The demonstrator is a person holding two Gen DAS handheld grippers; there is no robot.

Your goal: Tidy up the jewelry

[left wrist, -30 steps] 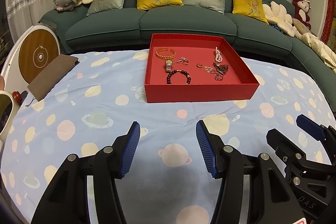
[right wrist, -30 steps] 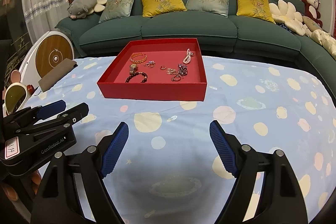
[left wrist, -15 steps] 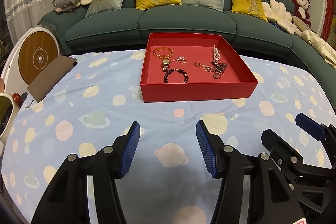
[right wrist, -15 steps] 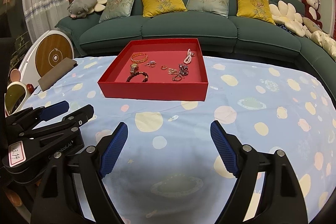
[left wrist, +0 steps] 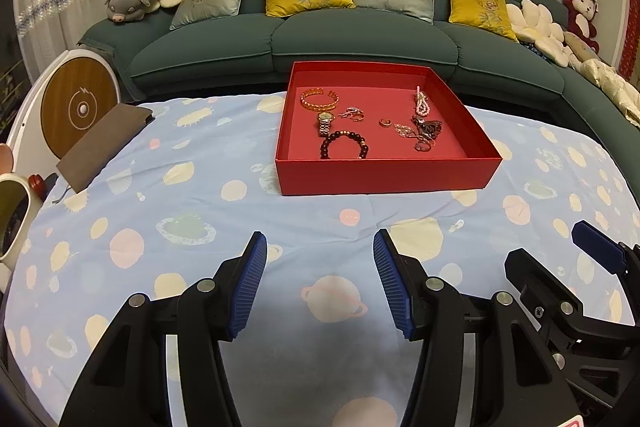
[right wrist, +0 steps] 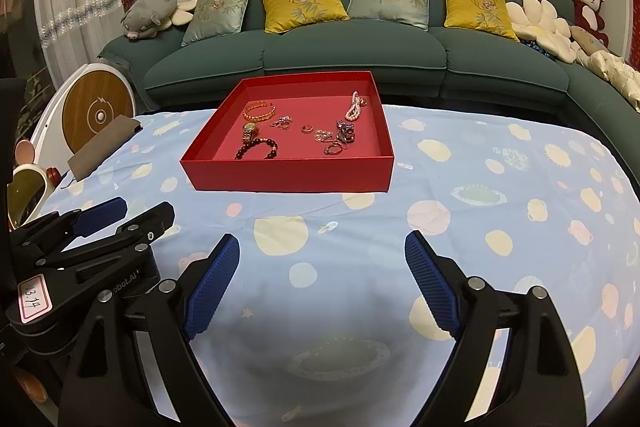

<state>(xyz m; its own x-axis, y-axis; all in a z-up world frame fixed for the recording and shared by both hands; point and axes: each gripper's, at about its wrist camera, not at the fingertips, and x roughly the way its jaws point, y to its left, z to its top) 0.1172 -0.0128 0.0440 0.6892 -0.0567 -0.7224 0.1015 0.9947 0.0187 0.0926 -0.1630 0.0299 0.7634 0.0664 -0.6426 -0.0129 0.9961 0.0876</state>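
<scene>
A red tray (left wrist: 384, 175) sits on the blue patterned tablecloth, also in the right wrist view (right wrist: 288, 177). It holds a gold bangle (left wrist: 319, 99), a watch (left wrist: 325, 123), a dark bead bracelet (left wrist: 344, 143), a pink pearl strand (left wrist: 421, 105), a small ring (left wrist: 385, 123) and a tangle of chains and rings (left wrist: 424, 133). My left gripper (left wrist: 320, 281) is open and empty, well short of the tray. My right gripper (right wrist: 322, 285) is open and empty, to the right of the left one.
A green sofa (left wrist: 360, 39) with cushions and plush toys runs behind the table. A brown pouch (left wrist: 104, 143) lies at the table's left edge, beside a round white and wood device (left wrist: 76, 107).
Both grippers have drawn slightly back from the tray and shifted a little. Both jaws stay open. The jewelry has not moved.
</scene>
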